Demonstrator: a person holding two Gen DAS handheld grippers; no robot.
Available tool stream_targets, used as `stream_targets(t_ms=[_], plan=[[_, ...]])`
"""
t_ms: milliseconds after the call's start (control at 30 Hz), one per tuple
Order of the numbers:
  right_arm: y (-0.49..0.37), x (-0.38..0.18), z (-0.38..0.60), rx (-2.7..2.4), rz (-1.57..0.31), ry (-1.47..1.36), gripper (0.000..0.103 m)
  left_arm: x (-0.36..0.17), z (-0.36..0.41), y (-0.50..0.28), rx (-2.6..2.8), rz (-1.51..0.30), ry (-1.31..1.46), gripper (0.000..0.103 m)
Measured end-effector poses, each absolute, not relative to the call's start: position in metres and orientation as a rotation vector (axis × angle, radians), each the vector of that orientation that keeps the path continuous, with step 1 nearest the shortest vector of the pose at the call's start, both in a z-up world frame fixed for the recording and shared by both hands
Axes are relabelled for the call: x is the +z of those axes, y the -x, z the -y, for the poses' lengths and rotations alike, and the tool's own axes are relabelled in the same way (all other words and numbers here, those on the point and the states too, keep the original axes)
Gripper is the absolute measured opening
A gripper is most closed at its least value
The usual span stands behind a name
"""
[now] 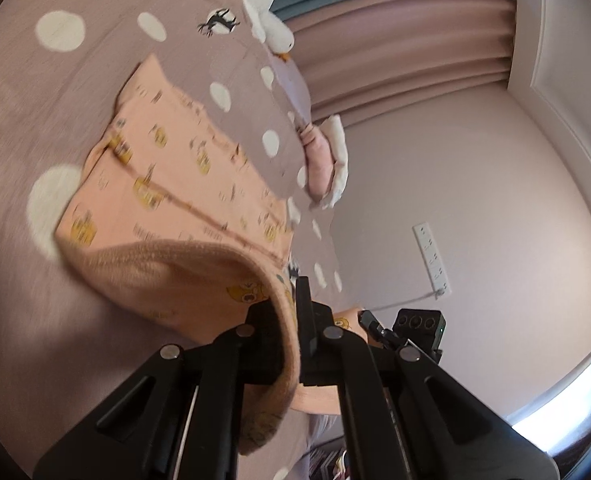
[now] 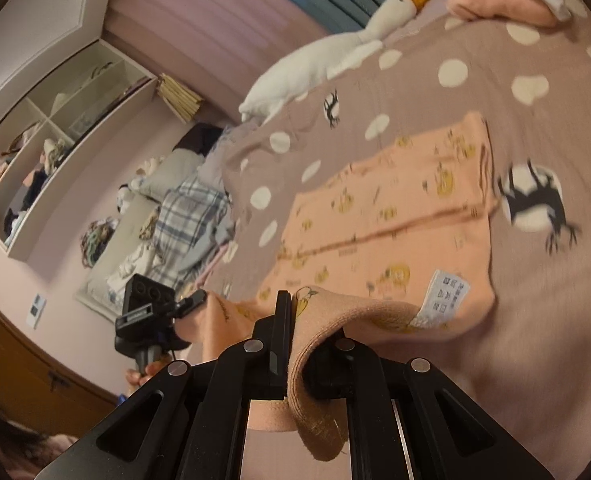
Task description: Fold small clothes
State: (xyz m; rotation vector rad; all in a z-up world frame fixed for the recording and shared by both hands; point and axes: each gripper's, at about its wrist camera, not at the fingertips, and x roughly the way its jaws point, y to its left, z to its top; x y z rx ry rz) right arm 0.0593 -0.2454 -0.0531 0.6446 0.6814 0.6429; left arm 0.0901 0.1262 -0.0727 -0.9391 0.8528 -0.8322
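Note:
A small peach garment (image 1: 175,184) printed with yellow figures lies on a mauve bedspread with white dots (image 1: 23,128). Its near hem is lifted off the bed and curls over toward me. My left gripper (image 1: 294,300) is shut on that hem, and the cloth hides one finger. In the right wrist view the same garment (image 2: 395,216) shows a white care label (image 2: 443,294) near the raised edge. My right gripper (image 2: 300,310) is shut on the hem beside the label. The two grippers hold the edge side by side: right gripper (image 1: 369,320), left gripper (image 2: 199,298).
A white plush goose (image 2: 335,48) lies at the far side of the bed, beside a folded pink and white bundle (image 2: 495,4). Beyond the bed are pink curtains (image 1: 395,52), a wall power strip (image 1: 431,260), open shelves (image 2: 55,140) and a heap of clothes (image 2: 183,216).

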Motion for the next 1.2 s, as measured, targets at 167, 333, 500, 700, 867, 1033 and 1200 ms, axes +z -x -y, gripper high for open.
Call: stream_targets(t_ms=[167, 333, 500, 700, 867, 1033, 1200], plan=[[-0.087, -0.037, 0.253, 0.597, -0.633, -0.634, 0.009, -0.055, -0.123, -0.123, -0.835, -0.786, 0.957, 0.001], [-0.121, -0.025, 0.261, 0.556, -0.592, -0.638, 0.009, -0.040, -0.120, -0.165, -0.828, -0.711, 0.989, 0.001], [-0.164, -0.024, 0.266, 0.511, -0.595, -0.646, 0.009, -0.033, -0.116, -0.204, -0.783, -0.700, 0.949, 0.001], [-0.212, -0.044, 0.278, 0.415, -0.660, -0.682, 0.009, -0.053, -0.119, -0.247, -0.704, -0.744, 0.932, 0.001], [-0.241, -0.073, 0.289, 0.296, -0.757, -0.712, 0.009, -0.089, -0.119, -0.281, -0.594, -0.842, 0.924, 0.001], [-0.254, -0.098, 0.305, 0.195, -0.827, -0.757, 0.009, -0.116, -0.119, -0.307, -0.472, -0.938, 0.896, 0.001], [-0.254, -0.109, 0.315, 0.119, -0.884, -0.743, 0.009, -0.130, -0.125, -0.319, -0.359, -1.029, 0.842, 0.003]])
